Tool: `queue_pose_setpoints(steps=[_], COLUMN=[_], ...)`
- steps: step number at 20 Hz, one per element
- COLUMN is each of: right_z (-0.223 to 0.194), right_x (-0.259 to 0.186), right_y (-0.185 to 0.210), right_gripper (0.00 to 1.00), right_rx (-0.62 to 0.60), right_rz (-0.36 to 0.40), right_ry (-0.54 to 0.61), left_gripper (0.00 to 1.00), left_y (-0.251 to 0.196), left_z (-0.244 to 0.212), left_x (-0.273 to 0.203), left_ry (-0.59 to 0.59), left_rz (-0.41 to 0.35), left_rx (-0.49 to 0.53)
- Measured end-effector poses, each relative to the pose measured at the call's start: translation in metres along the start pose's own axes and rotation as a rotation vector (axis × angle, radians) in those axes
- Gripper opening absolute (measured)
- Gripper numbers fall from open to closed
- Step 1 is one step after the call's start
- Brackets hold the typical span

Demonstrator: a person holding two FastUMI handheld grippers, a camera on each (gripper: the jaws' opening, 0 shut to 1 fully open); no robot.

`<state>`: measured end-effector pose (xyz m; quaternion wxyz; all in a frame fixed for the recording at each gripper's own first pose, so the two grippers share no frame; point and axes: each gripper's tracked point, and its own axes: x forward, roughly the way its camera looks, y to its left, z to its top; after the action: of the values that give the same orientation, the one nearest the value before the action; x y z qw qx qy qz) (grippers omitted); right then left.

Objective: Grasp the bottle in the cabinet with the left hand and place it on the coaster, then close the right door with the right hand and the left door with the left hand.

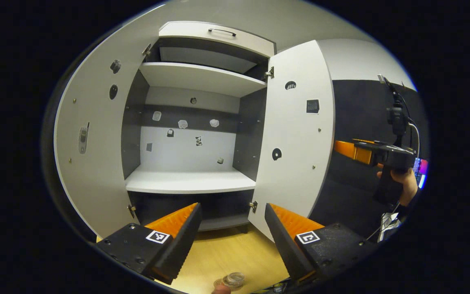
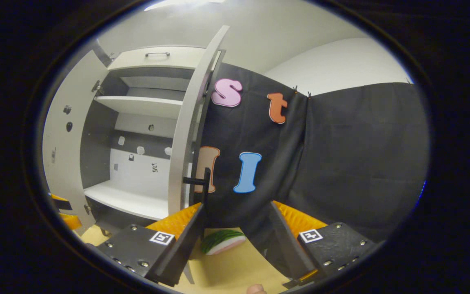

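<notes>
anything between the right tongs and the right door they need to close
Nothing visible does. The right door stands open, edge-on, just beyond and left of the open right tongs. Only a watermelon-slice object lies low on the table, below that path.

A: What sits at the bottom edge of the left gripper view?

B: A small clear round thing (image 1: 233, 280) on the table (image 1: 227, 253), cut off by the edge. It may be the bottle's top, but it is too little to tell.

A: And the stickers on the cabinet's back wall (image 1: 190, 143)?

B: Too small and blurred to make out.

A: The other tool at the right?

B: The hand (image 1: 402, 183) holding it is half cut by the rim, and its tongs hide behind the right door (image 1: 296, 139).

A: In the right gripper view?

B: The striped green and pink object (image 2: 222, 241) lies partly behind a finger (image 2: 182, 245). An orange piece (image 2: 65, 212) at the left rim is cut off.
</notes>
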<state>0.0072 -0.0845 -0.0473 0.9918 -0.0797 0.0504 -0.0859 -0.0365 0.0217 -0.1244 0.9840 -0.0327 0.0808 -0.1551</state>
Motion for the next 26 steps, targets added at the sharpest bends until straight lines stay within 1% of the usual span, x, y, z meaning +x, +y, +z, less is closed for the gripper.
queue_pose_setpoints(steps=[1,2,4,5,6,8,9,11,12,13,14,19,22,26], right_z=[-0.002,-0.005,-0.008,-0.009,-0.009,-0.012,-0.013,-0.013,-0.015,-0.014,-0.015,-0.016,-0.016,-0.014], right_x=[0.002,0.004,0.01,0.013,0.015,0.017,0.016,0.017,0.018,0.017,0.018,0.017,0.016,0.012], right_y=[0.0,0.001,0.004,0.006,0.008,0.01,0.009,0.011,0.013,0.015,0.018,0.031,0.048,0.083], right_gripper=[0.96,0.94,0.94,0.96,0.94,0.94,0.96,0.96,0.93,0.92,0.94,0.94,0.94,0.94], right_rx=[0.005,0.008,0.008,0.009,0.009,0.008,0.01,0.031,0.037,0.039,0.042,0.073,0.093,0.108], right_rz=[0.001,0.002,0.004,0.007,0.01,0.003,-0.002,0.004,0.011,0.021,0.032,0.084,0.134,0.207], right_ry=[0.004,0.009,0.017,0.02,0.023,0.028,0.028,0.033,0.035,0.033,0.036,0.048,0.052,0.053], left_gripper=[0.97,0.97,0.97,0.96,0.97,0.96,0.97,0.96,0.97,0.97,0.97,0.96,0.97,0.97], left_y=[0.004,0.006,0.01,0.011,0.012,0.014,0.017,0.023,0.025,0.026,0.027,0.028,0.034,0.047], left_z=[0.007,0.014,0.021,0.021,0.023,0.022,0.02,0.017,0.016,0.016,0.017,0.026,0.037,0.045], left_x=[0.002,0.003,0.003,0.004,0.003,0.002,0.002,0.002,0.003,0.003,0.002,0.001,-0.004,-0.015], left_ry=[-0.009,-0.021,-0.034,-0.037,-0.04,-0.04,-0.034,-0.024,-0.02,-0.018,-0.018,-0.038,-0.056,-0.079], left_rz=[0.008,0.016,0.031,0.036,0.037,0.037,0.039,0.048,0.053,0.056,0.058,0.064,0.086,0.128], left_rx=[0.012,0.021,0.02,0.011,-0.002,-0.034,-0.046,-0.053,-0.05,-0.046,-0.042,-0.061,-0.065,-0.068])
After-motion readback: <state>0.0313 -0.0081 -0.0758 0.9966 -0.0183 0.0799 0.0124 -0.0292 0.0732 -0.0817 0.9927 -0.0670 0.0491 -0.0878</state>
